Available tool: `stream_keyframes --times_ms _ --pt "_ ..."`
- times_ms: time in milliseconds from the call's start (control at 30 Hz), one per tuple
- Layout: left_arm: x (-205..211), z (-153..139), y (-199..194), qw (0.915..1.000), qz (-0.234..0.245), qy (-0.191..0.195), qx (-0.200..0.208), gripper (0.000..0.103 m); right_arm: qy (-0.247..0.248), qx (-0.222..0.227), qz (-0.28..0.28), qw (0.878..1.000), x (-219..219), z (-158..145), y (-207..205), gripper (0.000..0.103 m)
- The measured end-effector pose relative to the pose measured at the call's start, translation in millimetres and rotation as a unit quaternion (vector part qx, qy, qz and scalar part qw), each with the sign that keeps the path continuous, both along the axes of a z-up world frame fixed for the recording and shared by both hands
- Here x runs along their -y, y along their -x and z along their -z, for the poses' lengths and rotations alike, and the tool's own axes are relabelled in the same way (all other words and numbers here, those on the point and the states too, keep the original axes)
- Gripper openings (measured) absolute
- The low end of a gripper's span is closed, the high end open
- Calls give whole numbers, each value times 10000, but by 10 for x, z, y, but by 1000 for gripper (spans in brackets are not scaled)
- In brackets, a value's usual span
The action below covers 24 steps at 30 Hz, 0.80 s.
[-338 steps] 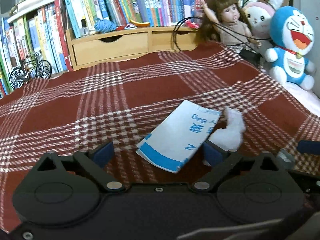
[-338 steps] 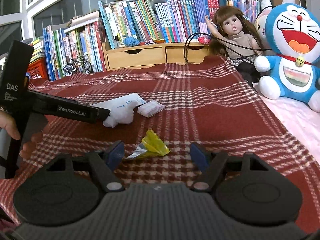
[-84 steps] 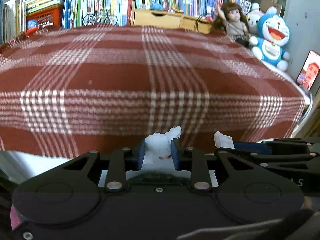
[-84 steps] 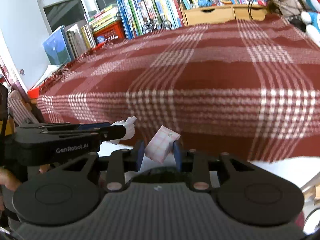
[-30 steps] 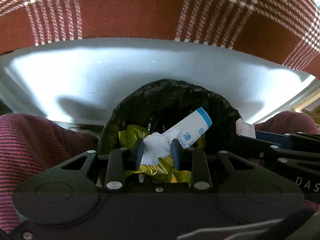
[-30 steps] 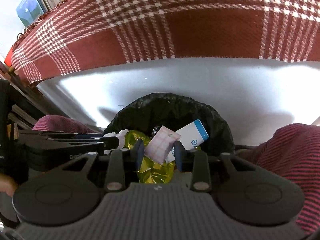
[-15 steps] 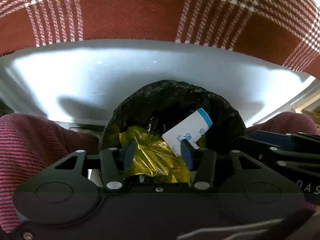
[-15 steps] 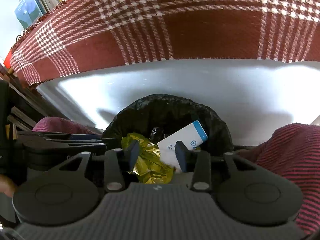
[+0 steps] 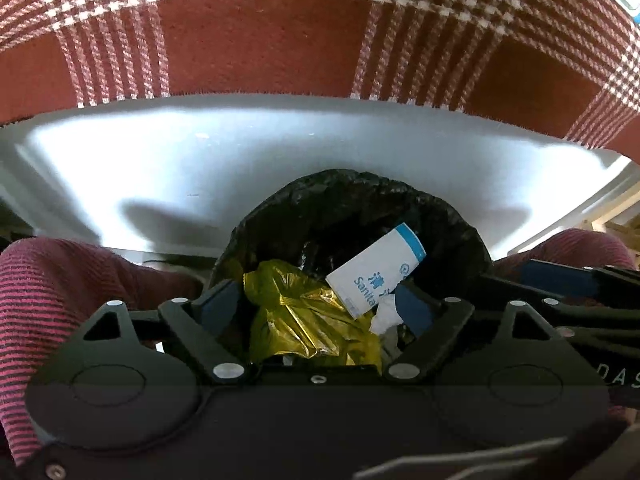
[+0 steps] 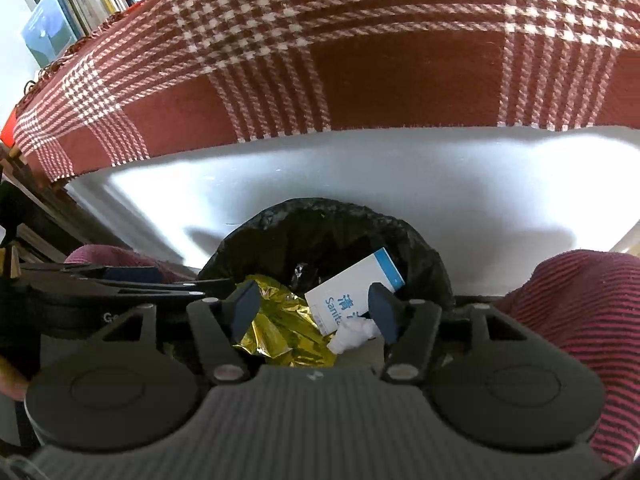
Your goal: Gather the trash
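A bin lined with a black bag [image 9: 360,204] [image 10: 320,224] stands below the table's edge, between a person's knees. Inside lie a gold foil wrapper [image 9: 304,316] [image 10: 276,328], a white and blue sanitary bag [image 9: 376,272] [image 10: 352,288] and a crumpled white tissue [image 9: 386,314] [image 10: 354,334]. My left gripper [image 9: 316,306] hangs over the bin, its jaws opening with nothing between the pads. My right gripper [image 10: 314,308] hangs over the same bin, its jaws opening too and holding nothing. The pink packet is hidden in the bin.
A red and white plaid cloth [image 9: 320,32] [image 10: 360,60] covers the white table [image 9: 200,160] [image 10: 400,168] above the bin. Knees in pink striped trousers [image 9: 60,280] [image 10: 580,308] flank the bin. Books [image 10: 72,12] stand at the far left.
Both grippers spread their jaws over the bin. The white tissue dropped out of the left one and the pink packet out of the right one, into the bin. Neither hand moved.
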<state>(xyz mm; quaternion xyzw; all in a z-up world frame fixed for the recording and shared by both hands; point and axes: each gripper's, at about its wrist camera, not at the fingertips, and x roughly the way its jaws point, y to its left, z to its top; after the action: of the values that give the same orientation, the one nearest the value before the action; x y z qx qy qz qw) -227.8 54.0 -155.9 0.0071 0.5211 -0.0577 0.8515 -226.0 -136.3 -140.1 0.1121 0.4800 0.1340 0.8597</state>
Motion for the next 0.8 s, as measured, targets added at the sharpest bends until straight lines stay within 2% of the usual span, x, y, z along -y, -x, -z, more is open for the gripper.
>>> stream_keyframes --times_ms 300,800 --pt "-30 34 -13 9997 -159 -136 -116 85 -5 -1 31 10000 -9 -2 16 75" --pt "-24 76 -55 9993 -243 -137 -245 85 -7 -8 43 10000 -2 1 18 77"
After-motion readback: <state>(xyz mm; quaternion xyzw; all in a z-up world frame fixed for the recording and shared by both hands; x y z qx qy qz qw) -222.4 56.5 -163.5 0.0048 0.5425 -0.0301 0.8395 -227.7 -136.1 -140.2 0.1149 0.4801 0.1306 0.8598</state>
